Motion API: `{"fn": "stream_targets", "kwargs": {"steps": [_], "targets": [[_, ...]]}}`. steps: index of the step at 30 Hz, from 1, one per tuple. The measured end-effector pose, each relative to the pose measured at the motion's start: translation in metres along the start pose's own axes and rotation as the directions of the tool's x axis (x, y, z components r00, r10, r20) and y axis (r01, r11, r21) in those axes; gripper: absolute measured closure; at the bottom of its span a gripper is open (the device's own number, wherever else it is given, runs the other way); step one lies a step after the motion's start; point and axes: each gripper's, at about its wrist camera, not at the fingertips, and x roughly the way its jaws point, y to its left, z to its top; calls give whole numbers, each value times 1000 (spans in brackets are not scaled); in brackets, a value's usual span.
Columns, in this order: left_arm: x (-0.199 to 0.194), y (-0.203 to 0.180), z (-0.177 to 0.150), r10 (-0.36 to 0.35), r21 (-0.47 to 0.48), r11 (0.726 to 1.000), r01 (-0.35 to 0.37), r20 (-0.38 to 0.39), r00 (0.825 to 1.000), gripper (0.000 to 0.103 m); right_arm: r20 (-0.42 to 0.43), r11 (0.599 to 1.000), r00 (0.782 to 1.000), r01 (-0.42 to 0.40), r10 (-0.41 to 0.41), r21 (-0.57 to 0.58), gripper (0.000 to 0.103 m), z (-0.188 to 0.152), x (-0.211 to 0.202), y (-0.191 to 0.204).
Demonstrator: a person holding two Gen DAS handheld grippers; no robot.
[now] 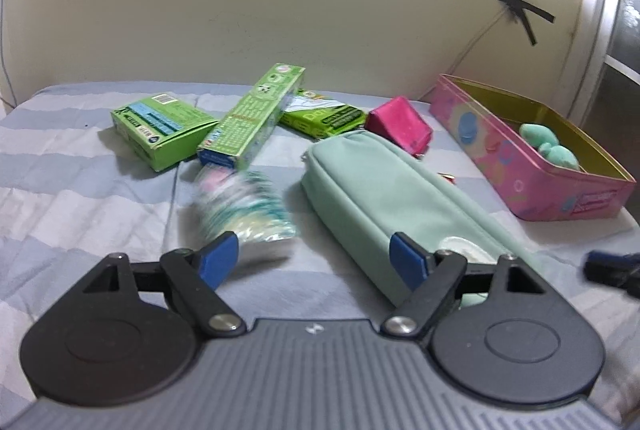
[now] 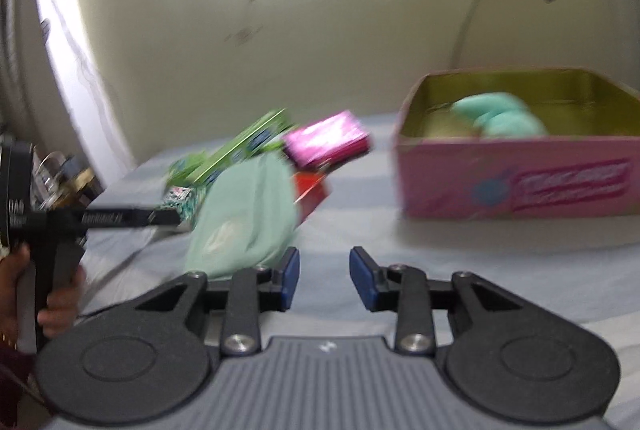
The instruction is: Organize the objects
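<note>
Ahead and to the left of my left claw [image 1: 314, 264], which is spread wide with nothing between its blue pads, lie a short green cardboard box [image 1: 162, 129] and a long green toothpaste carton [image 1: 252, 115] whose far end is propped on a flat green packet [image 1: 322, 117]; its long axis runs away from me toward the wall. Nearer, just beyond my left pad, sits a blurred, crinkly patterned pack [image 1: 244, 216], probably light and slippery. Right of that, the soft mint-green fabric pouch [image 1: 384, 197] lies on the striped bedsheet [image 1: 80, 197] with its long axis slanting from far-left to near-right, the near end reaching behind my right pad. I judge it light, limp and easily squashed, so I would pinch it across its narrow width near the middle, where it sags least. Beyond it is a small magenta pouch [image 1: 400, 127], and farther right the open pink tin box [image 1: 532, 165] with mint plush pieces [image 1: 550, 147] inside. My right claw [image 2: 324, 280] hovers partly open, empty, the tin [image 2: 516, 177] ahead to its right.
</note>
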Motion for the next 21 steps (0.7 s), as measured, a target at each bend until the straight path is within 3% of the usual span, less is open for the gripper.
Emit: {"fn": "stream_targets", "kwargs": {"steps": [5, 10, 12, 13, 17, 21], "targets": [[9, -2, -1, -3, 15, 1000, 4, -20, 1000, 19, -45, 997, 996, -76, 75, -4, 61, -8, 19, 17], [17, 6, 17, -38, 6, 999, 38, 1, 999, 18, -71, 992, 993, -103, 98, -67, 32, -12, 20, 21], [26, 8, 32, -61, 36, 998, 61, 23, 998, 0, -75, 989, 994, -93, 85, -112, 22, -12, 26, 28], [32, 8, 37, -64, 52, 997, 62, 37, 997, 0, -77, 987, 994, -91, 82, -130, 17, -12, 28, 32], [70, 10, 59, -103, 82, 991, 103, 1, 995, 0, -113, 980, 991, -97, 78, -176, 14, -12, 42, 40], [107, 18, 67, -232, 7, 972, 234, -91, 968, 0, -144, 972, 988, -92, 62, -214, 14, -12, 57, 50]]}}
